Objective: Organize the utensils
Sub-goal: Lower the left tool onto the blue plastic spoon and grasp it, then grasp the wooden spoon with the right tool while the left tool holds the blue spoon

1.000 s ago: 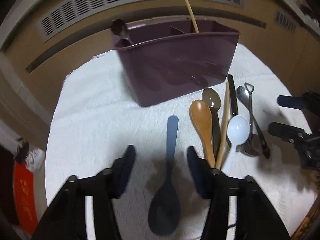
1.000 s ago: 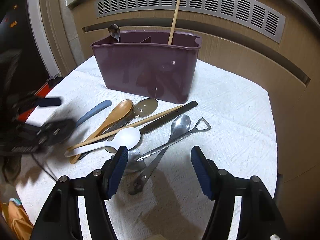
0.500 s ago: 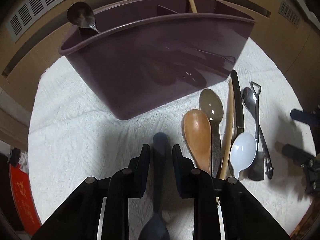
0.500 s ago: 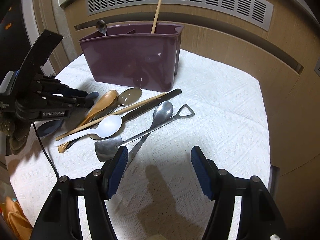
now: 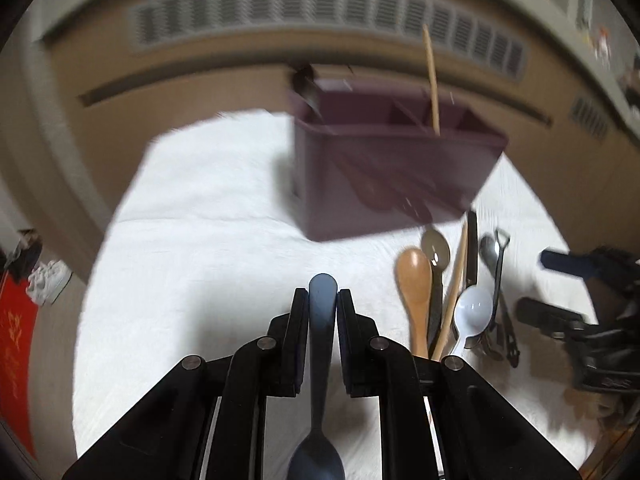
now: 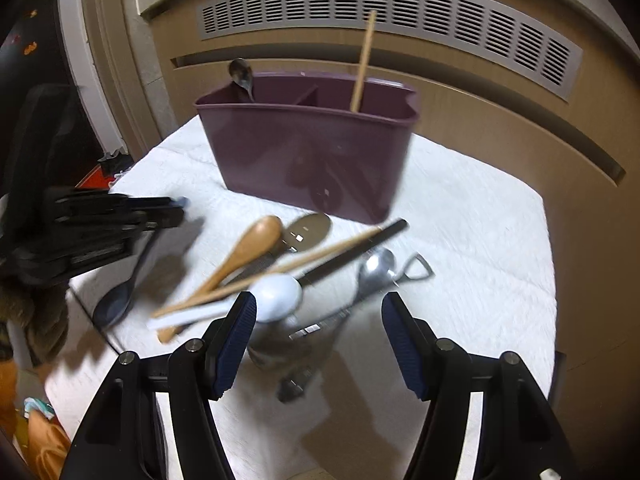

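My left gripper (image 5: 322, 295) is closing on the handle of the blue spoon (image 5: 322, 282), and its pads press on both sides of it. The spoon's bowl hangs down toward the camera. In the right wrist view the left gripper (image 6: 168, 212) holds the blue spoon (image 6: 116, 300) tilted over the cloth. My right gripper (image 6: 318, 304) is open with nothing between its fingers, above a pile of loose utensils: a wooden spoon (image 6: 256, 240), a white spoon (image 6: 278, 290), a chopstick, a black-handled knife and metal spoons. Behind them stands the purple caddy (image 5: 384, 184), with a chopstick (image 5: 431, 80) and a metal spoon (image 6: 240, 74) inside.
A white cloth (image 5: 200, 240) covers the table. A wooden panel with a vent grille (image 6: 400, 4) rises right behind the caddy. The table's edge runs along the left and right, and red fabric (image 5: 16, 340) lies on the floor at the left.
The left gripper's jaws went from wide apart to closed on the blue spoon's handle, and the spoon has come up off the cloth. The left camera pulled back from the caddy.
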Available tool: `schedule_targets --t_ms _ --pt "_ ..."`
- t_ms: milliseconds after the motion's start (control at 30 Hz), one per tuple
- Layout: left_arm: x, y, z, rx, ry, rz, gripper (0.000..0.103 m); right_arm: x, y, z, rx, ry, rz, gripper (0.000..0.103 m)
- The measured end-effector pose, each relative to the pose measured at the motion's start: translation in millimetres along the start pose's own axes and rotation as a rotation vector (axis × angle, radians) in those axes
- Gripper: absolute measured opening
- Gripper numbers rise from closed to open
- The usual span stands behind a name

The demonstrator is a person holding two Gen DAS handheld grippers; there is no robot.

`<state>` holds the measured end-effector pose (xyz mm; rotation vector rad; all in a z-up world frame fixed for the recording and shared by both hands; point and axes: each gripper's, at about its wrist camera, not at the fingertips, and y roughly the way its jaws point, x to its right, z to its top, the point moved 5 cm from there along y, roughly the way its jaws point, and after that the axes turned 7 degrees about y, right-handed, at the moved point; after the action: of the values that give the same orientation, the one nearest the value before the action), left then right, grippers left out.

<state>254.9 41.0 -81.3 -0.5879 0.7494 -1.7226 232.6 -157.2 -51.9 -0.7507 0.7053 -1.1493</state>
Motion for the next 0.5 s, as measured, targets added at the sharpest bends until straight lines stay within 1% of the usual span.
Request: schedule_targets --t_ms 67,167,233,367,433,500 --pt "-13.2 -17.3 -1.9 0.059 -0.04 0.022 0.014 -9.7 7.5 6.4 -0.012 0.0 0.006 0.062" --pt "-25.2 -30.8 -3.0 0.105 -0.069 0.027 0.014 -24.9 21.1 15.0 -0.031 0.01 0.022 0.062" --pt "-29.4 -35.5 -8.8 0.13 -0.101 0.033 0.014 -33.5 31.7 19.5 -0.039 0.022 0.016 0.062" --pt "-51.4 -44.4 -21.5 0.156 -0.186 -0.008 0.015 -44.4 57.7 28.2 -0.067 0.059 -0.023 0.062" --pt "-57.4 -47.6 -24.3 0.164 -0.199 -0.016 0.014 -48.7 71.7 31.8 -0.079 0.067 -0.073 0.062" --pt "-61.4 -51.2 -27.1 0.171 -0.208 -0.028 0.014 -53.5 82.7 35.0 -0.092 0.078 -0.091 0.062"
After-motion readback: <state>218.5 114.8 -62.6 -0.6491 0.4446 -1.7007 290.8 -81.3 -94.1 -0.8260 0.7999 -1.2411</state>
